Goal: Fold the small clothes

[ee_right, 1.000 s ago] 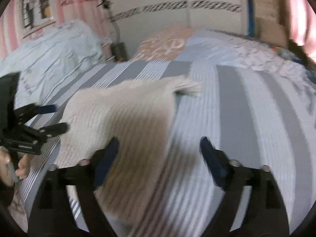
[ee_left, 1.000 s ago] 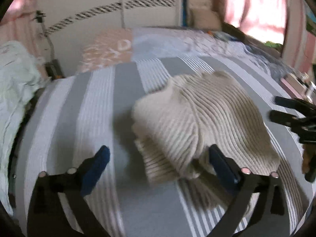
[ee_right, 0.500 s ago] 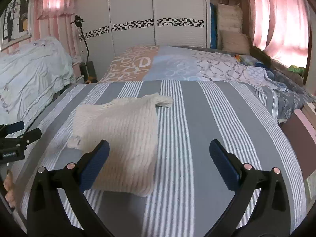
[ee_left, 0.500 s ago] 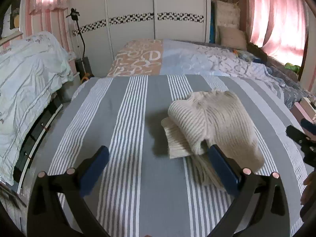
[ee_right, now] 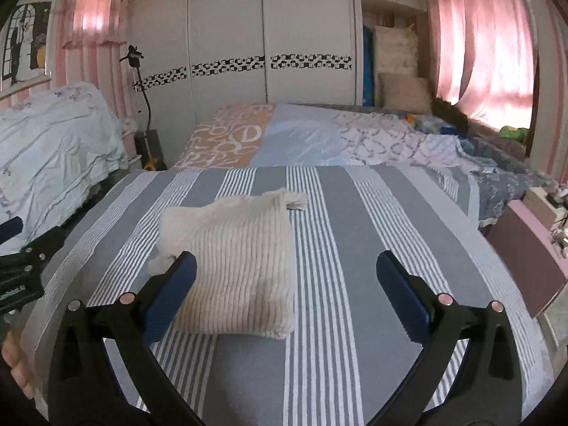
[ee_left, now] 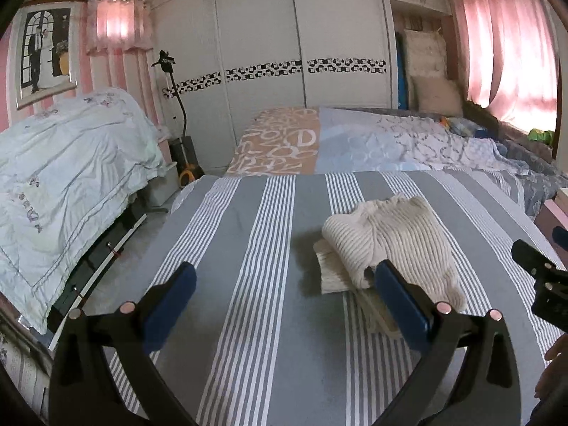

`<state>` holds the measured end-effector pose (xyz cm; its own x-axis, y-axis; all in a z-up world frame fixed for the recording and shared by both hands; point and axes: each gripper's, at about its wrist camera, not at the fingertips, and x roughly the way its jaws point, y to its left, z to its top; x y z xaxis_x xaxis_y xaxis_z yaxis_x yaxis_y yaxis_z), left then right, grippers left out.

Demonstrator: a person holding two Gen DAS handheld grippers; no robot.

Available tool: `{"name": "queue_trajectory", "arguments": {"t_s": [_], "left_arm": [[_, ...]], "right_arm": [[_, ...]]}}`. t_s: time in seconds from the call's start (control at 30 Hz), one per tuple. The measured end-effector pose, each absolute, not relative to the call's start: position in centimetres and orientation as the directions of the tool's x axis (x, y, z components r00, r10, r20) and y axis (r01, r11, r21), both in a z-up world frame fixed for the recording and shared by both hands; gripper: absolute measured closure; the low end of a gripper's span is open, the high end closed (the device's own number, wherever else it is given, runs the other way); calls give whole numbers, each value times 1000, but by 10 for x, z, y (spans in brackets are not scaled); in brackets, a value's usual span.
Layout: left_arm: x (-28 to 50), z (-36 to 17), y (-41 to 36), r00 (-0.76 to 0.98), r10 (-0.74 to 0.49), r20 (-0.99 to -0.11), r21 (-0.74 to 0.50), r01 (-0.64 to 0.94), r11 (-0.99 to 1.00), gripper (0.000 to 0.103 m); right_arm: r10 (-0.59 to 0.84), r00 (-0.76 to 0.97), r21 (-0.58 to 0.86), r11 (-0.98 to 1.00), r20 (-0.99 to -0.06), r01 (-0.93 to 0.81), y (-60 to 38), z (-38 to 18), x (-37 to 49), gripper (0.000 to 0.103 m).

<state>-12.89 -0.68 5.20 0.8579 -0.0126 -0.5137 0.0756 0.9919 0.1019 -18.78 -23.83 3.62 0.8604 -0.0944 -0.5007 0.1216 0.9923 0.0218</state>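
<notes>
One cream sweater (ee_left: 394, 245) lies folded on the striped bed (ee_left: 269, 220), ahead of both pairs of fingers and touched by neither. The left gripper (ee_left: 287, 294) has its two blue fingers (ee_left: 170, 294) spread wide with nothing between them; its right finger covers the sweater's near edge, so that edge is hidden. This view alone shows the fold's layered side, a rolled upper layer over a flatter one; the right view shows only a smooth ribbed top with a small tab at the far corner. The right gripper (ee_right: 285, 291) also holds its two fingers (ee_right: 401, 291) wide apart and empty; the sweater (ee_right: 238, 259) sits just past its left finger, partly behind it. Each view catches the other gripper only at its edge, cut off, with a bit of a hand (ee_right: 16, 365) below it, blurred. Two more beds stand beyond; their details are hard to make out.
</notes>
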Motion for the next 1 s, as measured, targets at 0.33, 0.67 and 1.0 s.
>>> {"name": "queue_trajectory", "arguments": {"t_s": [0.33,0.67,1.0], "left_arm": [[-144,62,-3,865,-4,-501,95,60,994,2],[-144,67,-1,869,5,-495,90,46,995,2],[-145,68,0,869,6,-494,89,44,995,2]], "right_arm": [[-118,872,-4,991,-474,132,-230,42,-196,3],[-128,878,-13,990,-462,138,-226,47,-195,3],[-141,880,-24,989,-453,146,-224,48,-197,3]]}}
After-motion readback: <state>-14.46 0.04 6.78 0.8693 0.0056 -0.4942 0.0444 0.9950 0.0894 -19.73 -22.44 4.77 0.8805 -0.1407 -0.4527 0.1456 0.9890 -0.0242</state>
